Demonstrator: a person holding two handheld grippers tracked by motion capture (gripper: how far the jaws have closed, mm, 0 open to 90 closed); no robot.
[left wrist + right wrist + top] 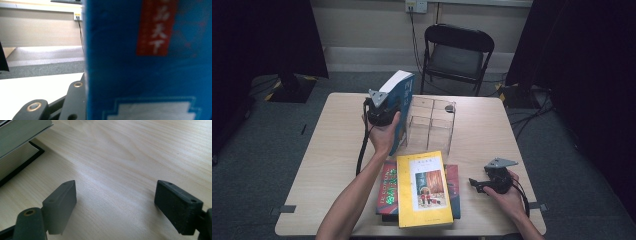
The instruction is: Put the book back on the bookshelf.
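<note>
A thick blue book stands upright above the table's far middle, white page edges on top. My left gripper is shut on it from the left, with a hand around the gripper body. In the left gripper view the blue cover with a red label is right in front of the camera, and one black jaw lies against its left edge. The book sits just left of a clear acrylic rack. My right gripper rests low at the table's front right, jaws open with nothing between its fingers.
A yellow book lies on a red book and others in a stack at the front middle, just left of the right gripper. A black folding chair stands beyond the wooden table.
</note>
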